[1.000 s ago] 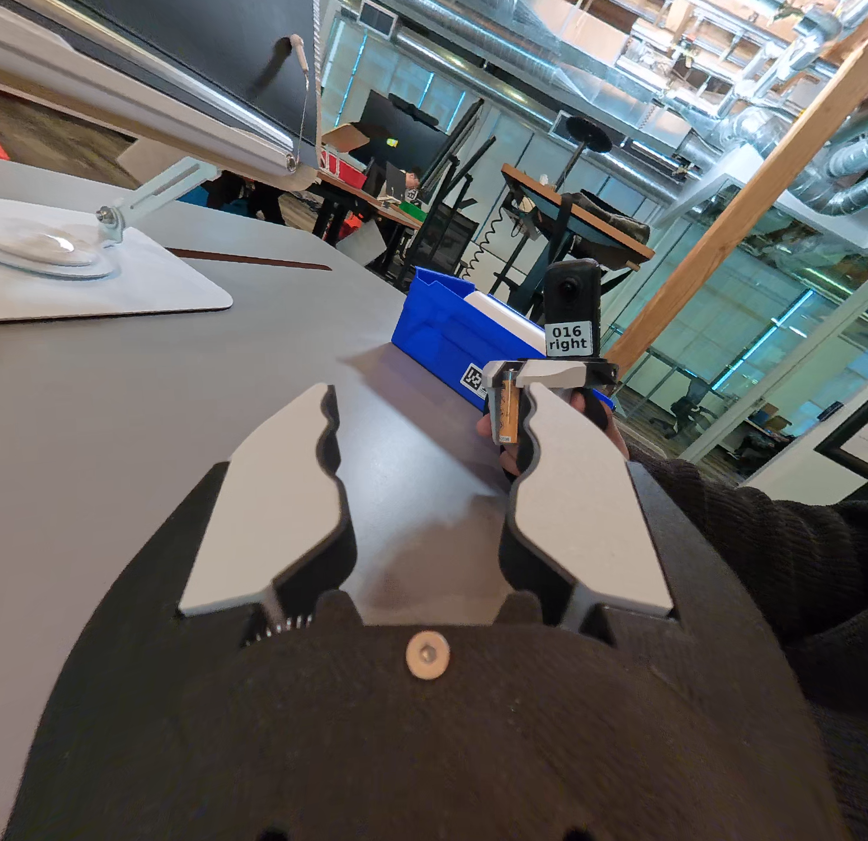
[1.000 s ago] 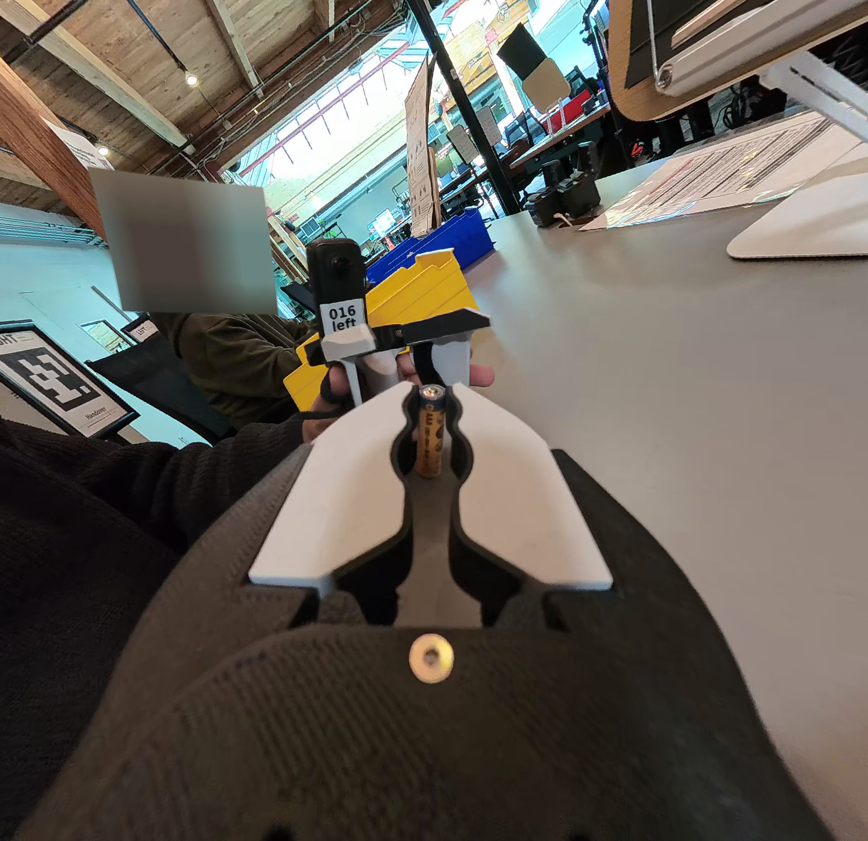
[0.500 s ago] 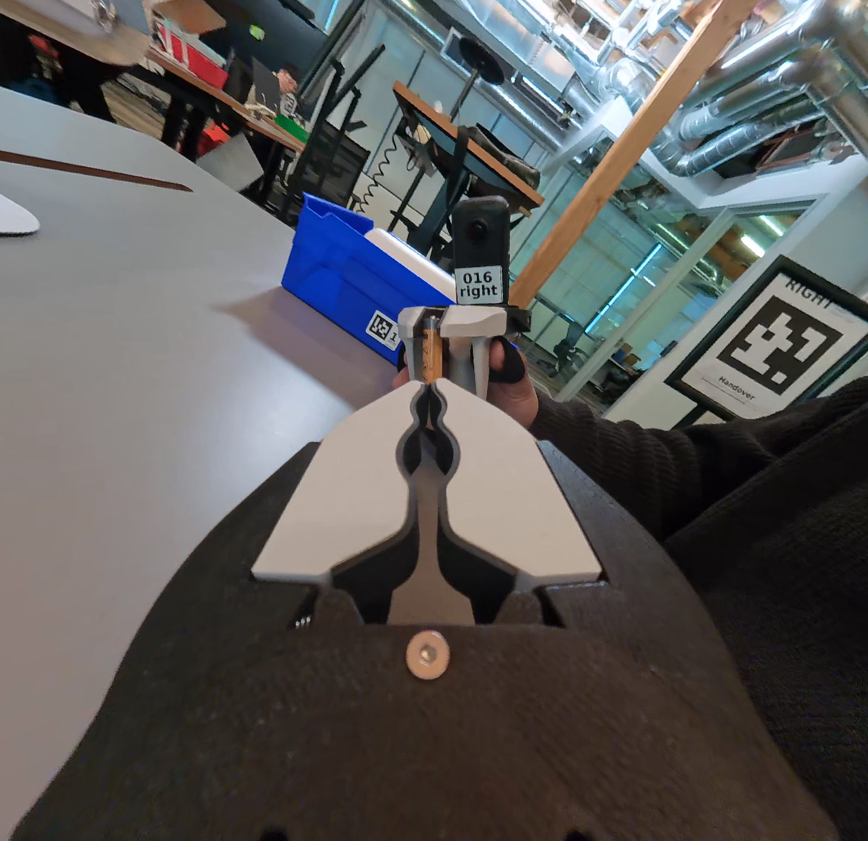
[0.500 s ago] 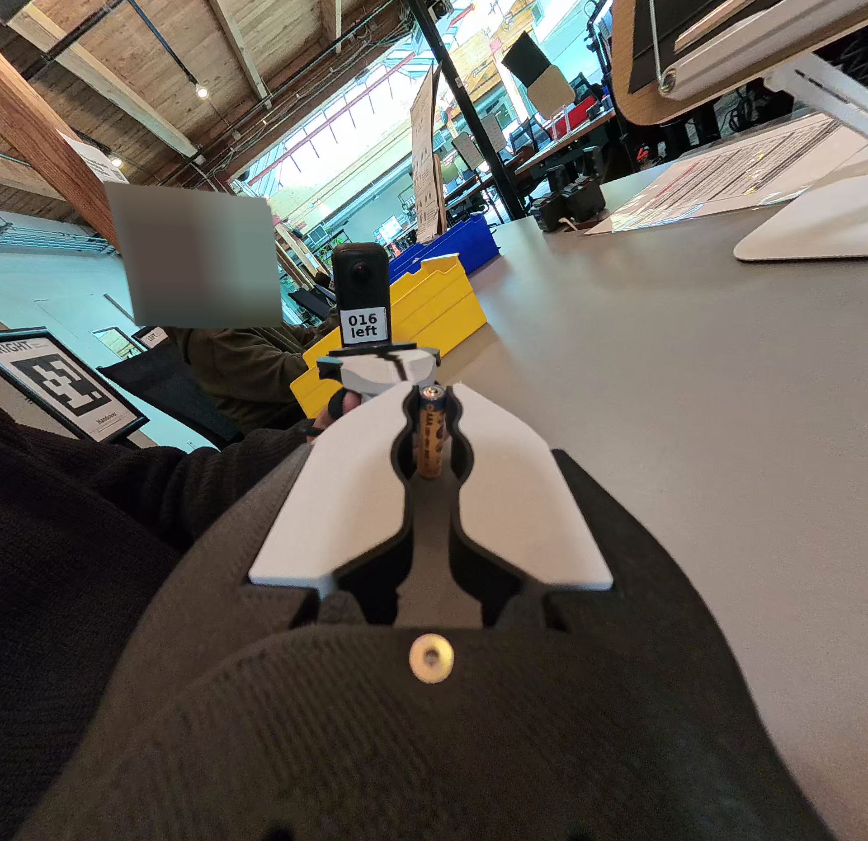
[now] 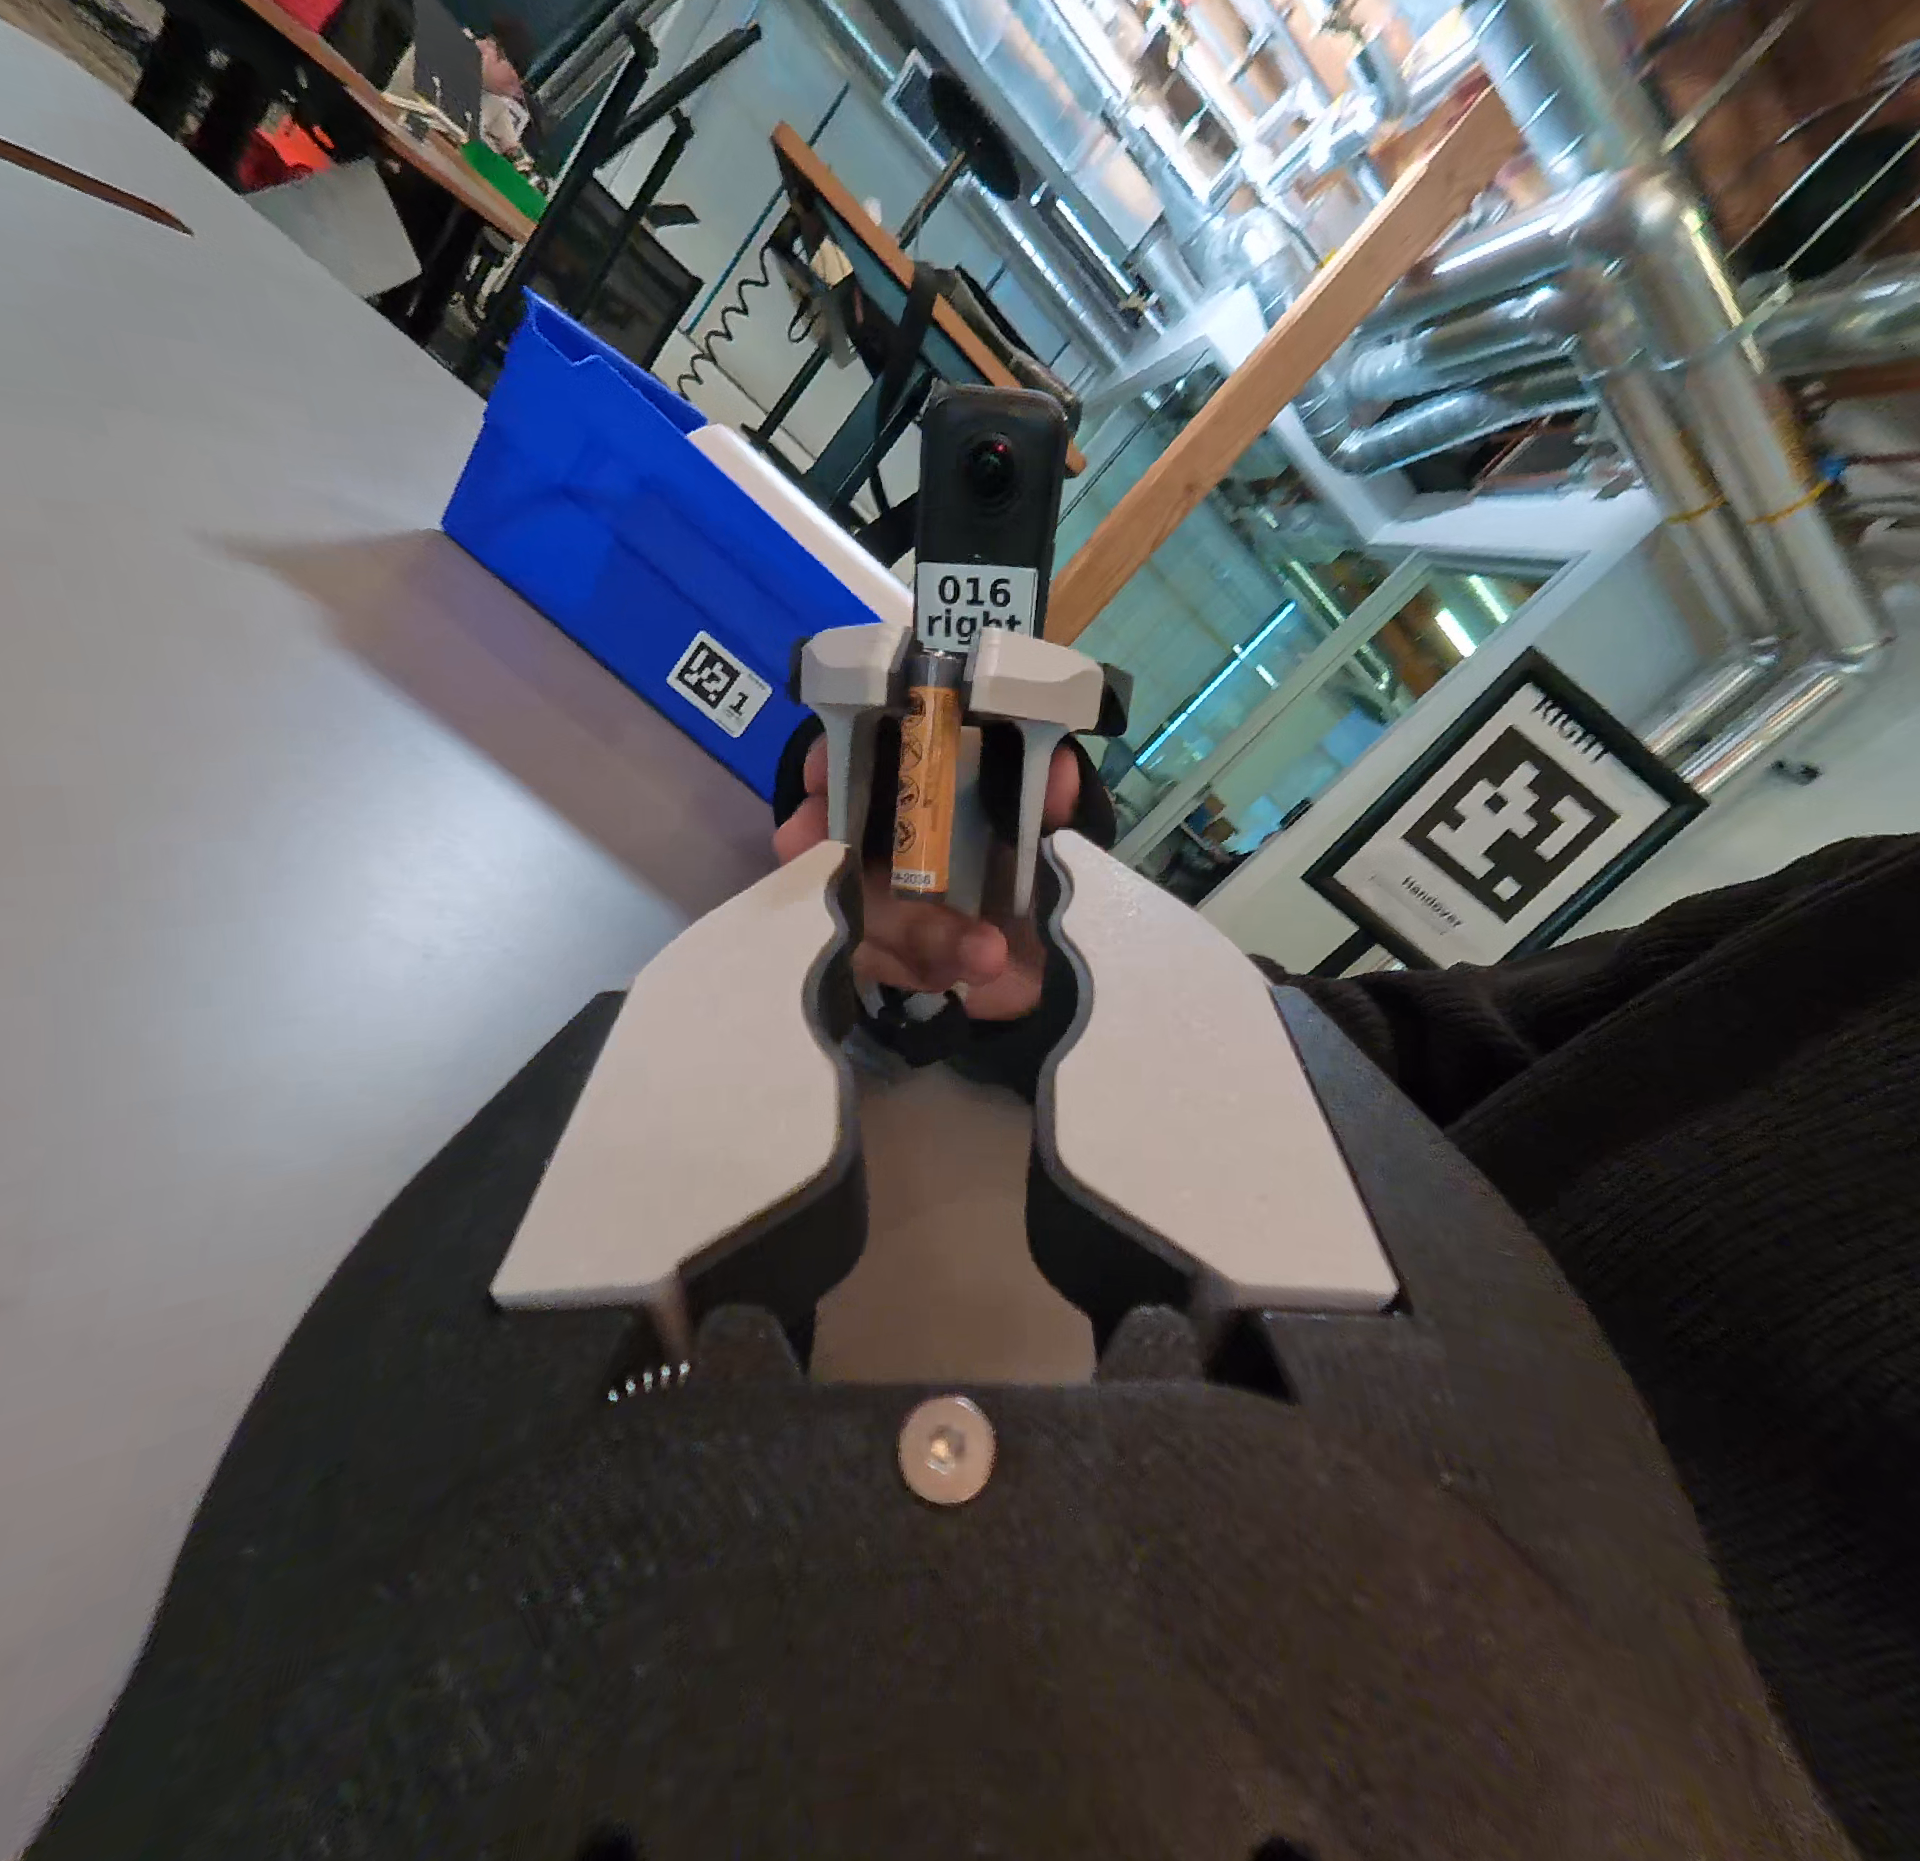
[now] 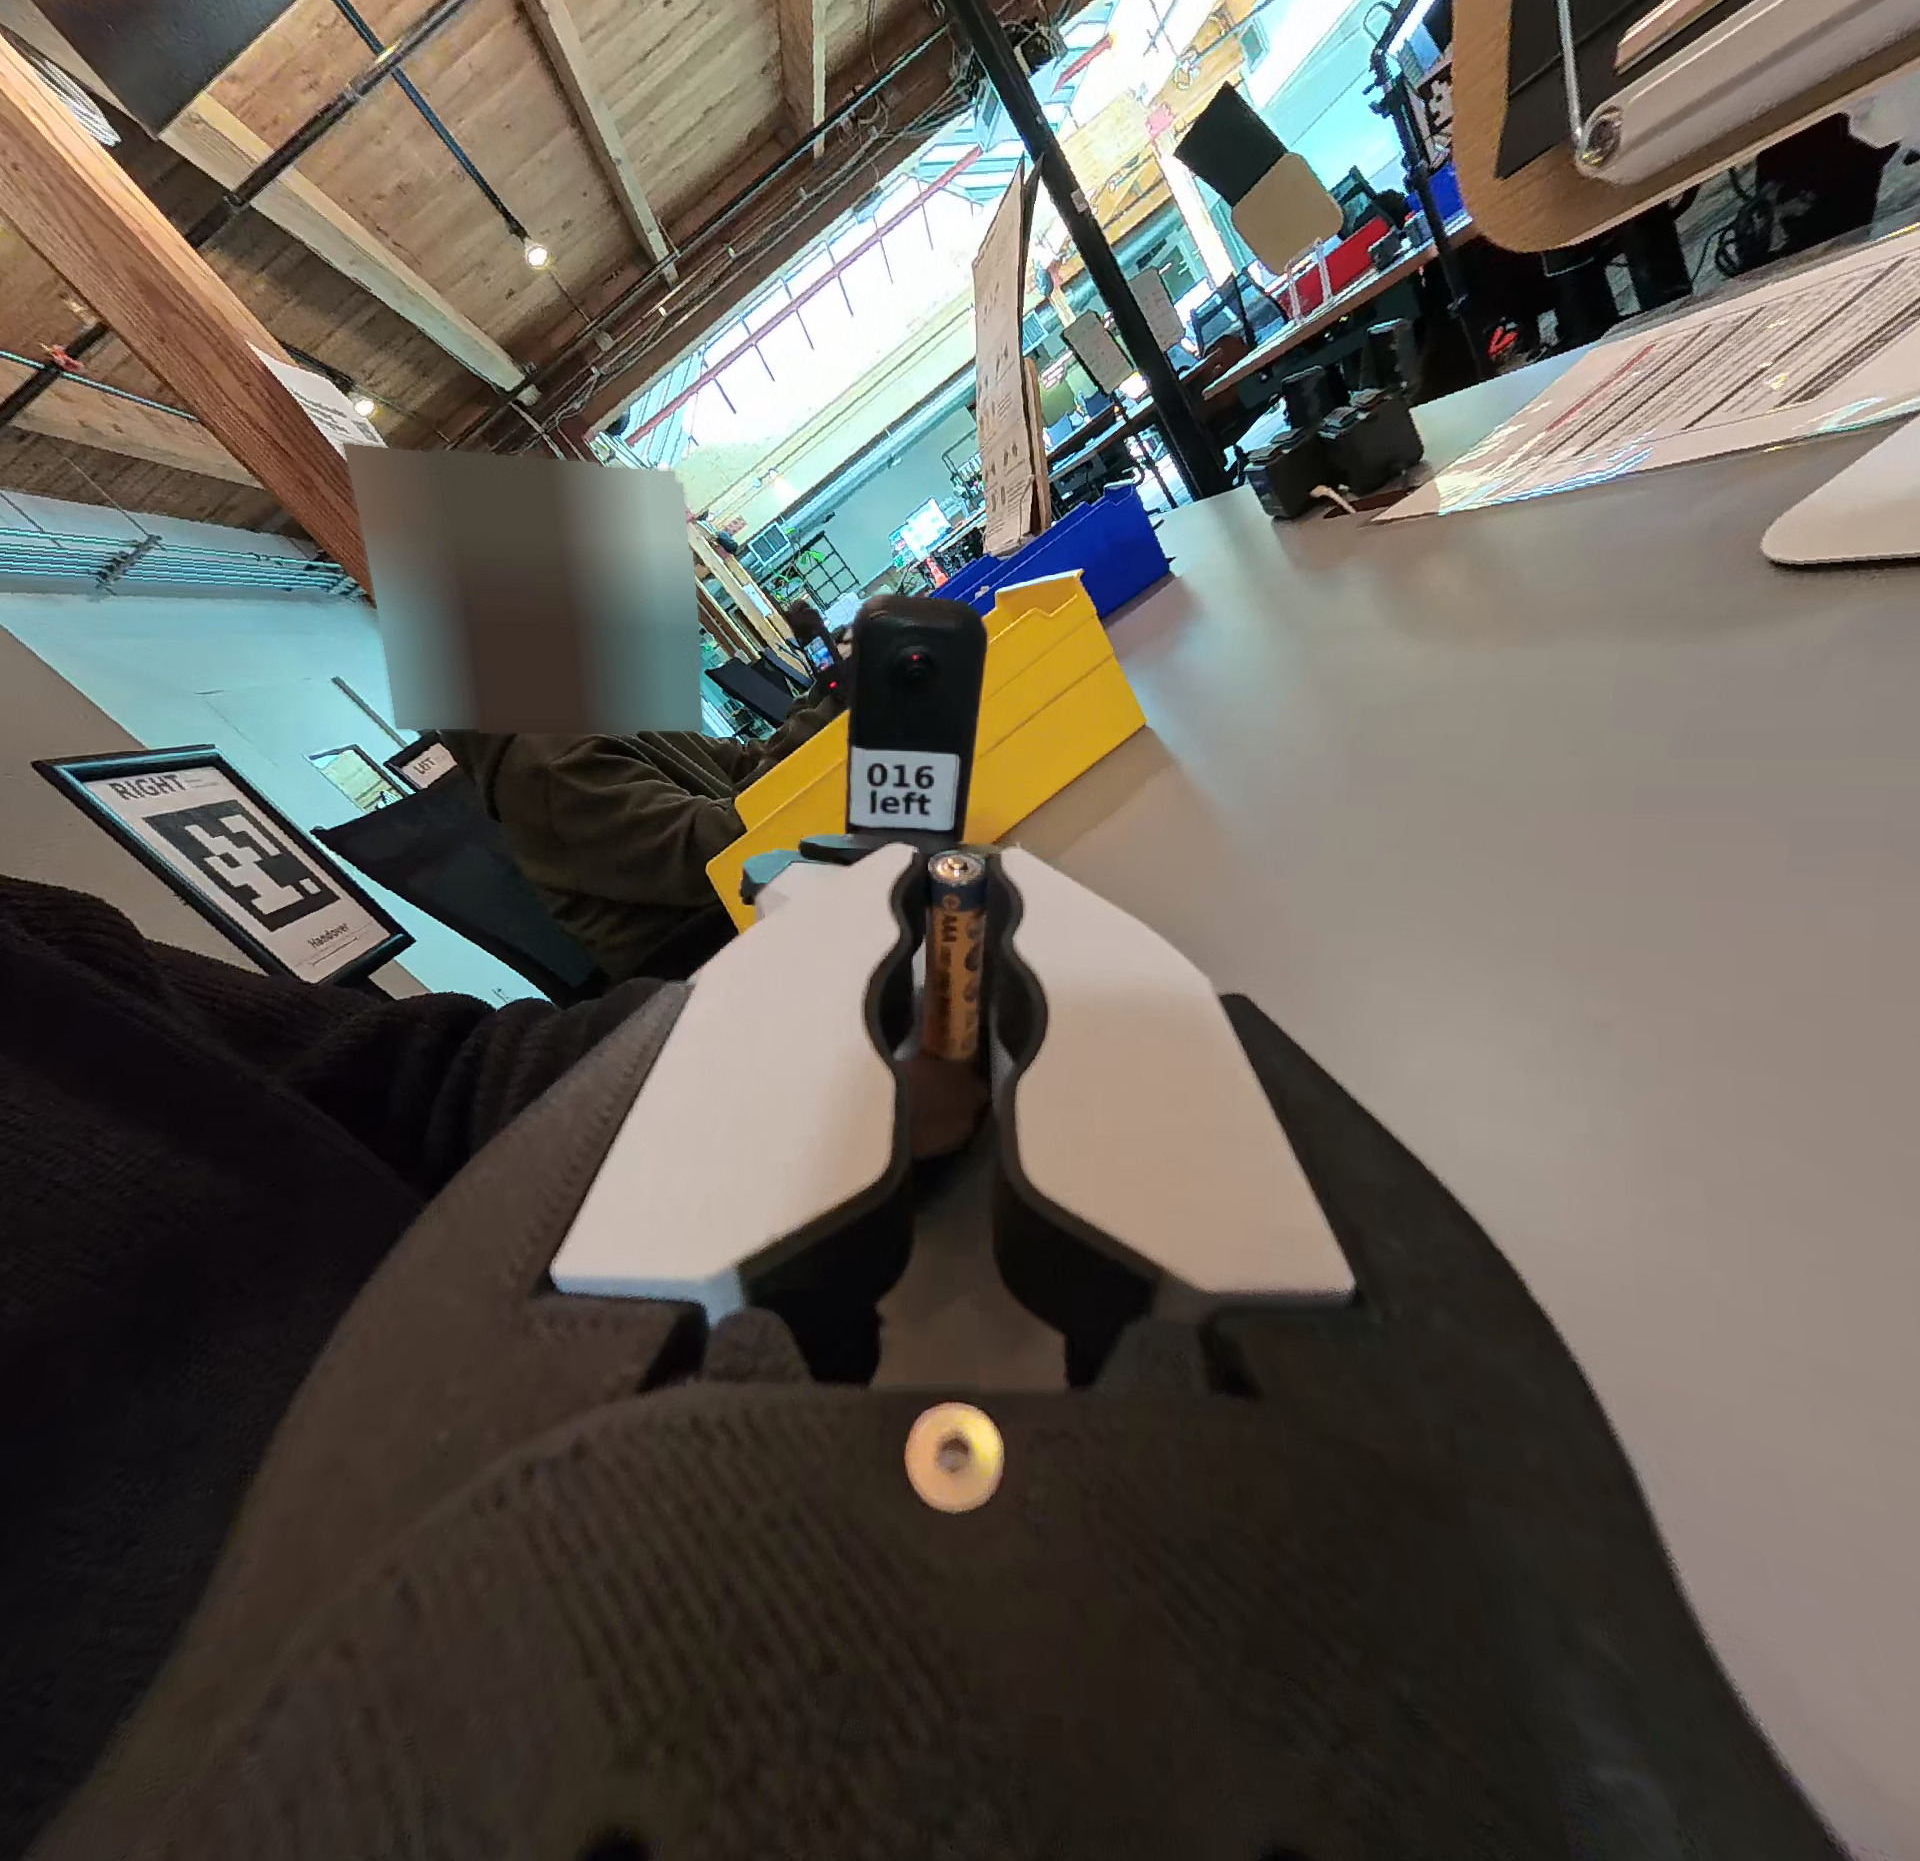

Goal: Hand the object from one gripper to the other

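An orange and blue battery (image 6: pixel 951 970) stands upright between the fingers of my right gripper (image 6: pixel 951 866), which is shut on it. In the left wrist view the right gripper (image 5: pixel 940 673) faces me head-on, with the battery (image 5: pixel 920 783) hanging down between its fingers. My left gripper (image 5: pixel 945 855) is open by a narrow gap and empty. Its fingertips sit just below and in front of the battery's lower end, not touching it. In the right wrist view the left gripper (image 6: pixel 800 855) shows just beyond my right fingertips, mostly hidden behind them.
Both grippers are over a grey table (image 5: pixel 208 772). A blue bin (image 5: pixel 623 533) stands behind the right gripper and a yellow bin (image 6: pixel 1049 689) behind the left one. A seated person (image 6: pixel 603 824), a framed marker sign (image 5: pixel 1507 824) and a white monitor base (image 6: pixel 1849 523) are nearby. Only a small space, under 4 cm, lies between the two pairs of fingers.
My left gripper was wide open, closed half a second ago, and now stands partly open, closer to the right gripper. The battery has stayed in the right gripper.
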